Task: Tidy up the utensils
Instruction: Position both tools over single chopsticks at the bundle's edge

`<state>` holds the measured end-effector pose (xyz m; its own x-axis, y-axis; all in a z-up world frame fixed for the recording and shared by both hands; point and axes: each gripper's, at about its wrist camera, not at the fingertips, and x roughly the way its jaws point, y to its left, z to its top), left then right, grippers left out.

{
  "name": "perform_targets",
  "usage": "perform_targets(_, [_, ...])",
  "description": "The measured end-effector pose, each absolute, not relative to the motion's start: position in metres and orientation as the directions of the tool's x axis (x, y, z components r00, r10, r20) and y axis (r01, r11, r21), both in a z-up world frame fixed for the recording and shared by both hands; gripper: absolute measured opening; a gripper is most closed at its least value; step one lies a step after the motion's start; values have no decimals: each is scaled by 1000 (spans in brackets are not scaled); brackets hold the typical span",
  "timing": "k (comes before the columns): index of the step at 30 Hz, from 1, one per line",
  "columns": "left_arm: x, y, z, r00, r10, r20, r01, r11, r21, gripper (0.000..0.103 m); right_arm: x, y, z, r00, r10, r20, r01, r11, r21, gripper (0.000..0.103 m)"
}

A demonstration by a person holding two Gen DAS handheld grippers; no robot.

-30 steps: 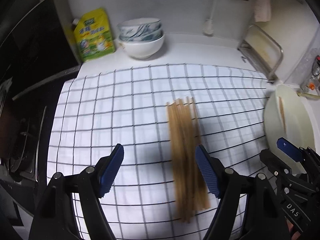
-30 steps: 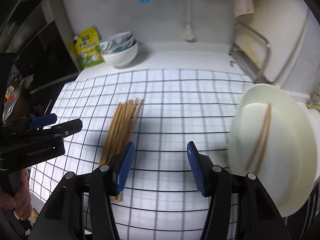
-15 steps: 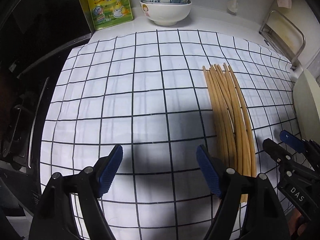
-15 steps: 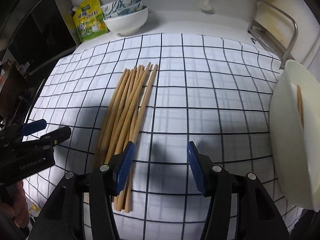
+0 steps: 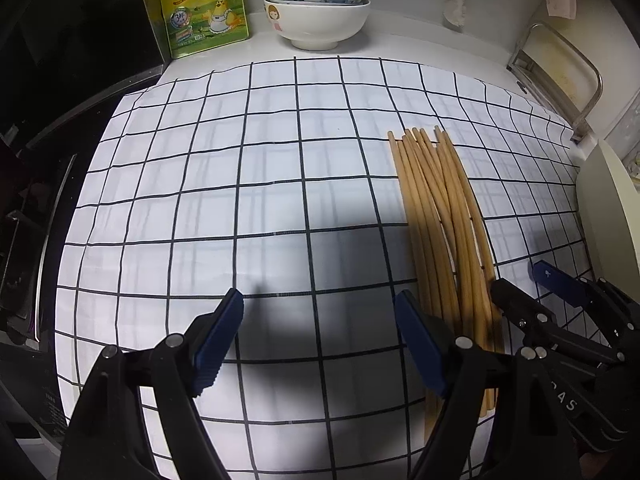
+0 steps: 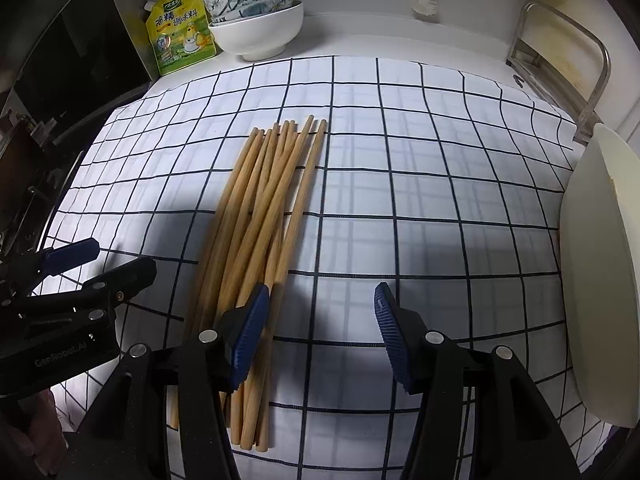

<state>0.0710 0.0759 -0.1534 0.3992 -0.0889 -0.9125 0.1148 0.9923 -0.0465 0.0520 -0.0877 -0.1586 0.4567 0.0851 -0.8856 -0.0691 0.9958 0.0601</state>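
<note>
**Both grippers low over the cloth, chopsticks lying between the two tools**

The left gripper (image 5: 318, 338) hangs close above the checked cloth (image 5: 248, 184) with its fingers spread wide; they have just been opening a little further, and only bare cloth and shadow lie between them. Its left finger (image 5: 218, 336) stands over an empty square. Its right finger (image 5: 420, 344) sits just beside the left edge of the bundle of chopsticks (image 5: 444, 232), which runs from behind that finger's arm up and away toward the far side of the cloth. The whole bundle lies outside the gap, to the right of the right finger.

In the right wrist view the same chopsticks (image 6: 264, 216) lie in a loose, slightly crossed sheaf. The right gripper (image 6: 320, 332) is also spread, with nothing between its blue pads but cloth (image 6: 420, 184). Its left finger (image 6: 248, 332) overlaps the near part of the bundle, with several sticks passing under or behind it; whether it touches them cannot be told. Its right finger (image 6: 390, 336) stands well clear of the sticks over open cloth.

Farther right of that finger, at the cloth's edge, lies a pale plate (image 6: 596, 280). Beyond the fingertips, at the back of the counter, stand a yellow pouch (image 6: 180, 32) and stacked bowls (image 6: 256, 20).
</note>
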Motion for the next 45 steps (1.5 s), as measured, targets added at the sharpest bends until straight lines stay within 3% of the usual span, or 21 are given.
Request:
perform_targets(10, [66, 60, -162, 377, -114, -919, 146, 987, -63, 79, 45, -108, -166, 441, 39, -897, -32, 999, 28, 54])
perform_targets(36, [68, 55, -172, 377, -37, -926, 118, 993, 8, 81, 42, -122, -164, 458, 11, -889, 7, 1000, 16, 54])
perform_targets(38, [71, 54, -171, 381, -40, -924, 118, 993, 5, 78, 43, -121, -165, 463, 1, -887, 6, 1000, 4, 54])
perform_targets(43, [72, 45, -168, 398, -57, -916, 138, 990, -2, 58, 46, -116, -167, 481, -15, -876, -19, 999, -27, 54])
perform_targets(45, [71, 41, -167, 400, -66, -914, 152, 988, -5, 50, 48, -112, -167, 486, -1, -874, -47, 999, -27, 46])
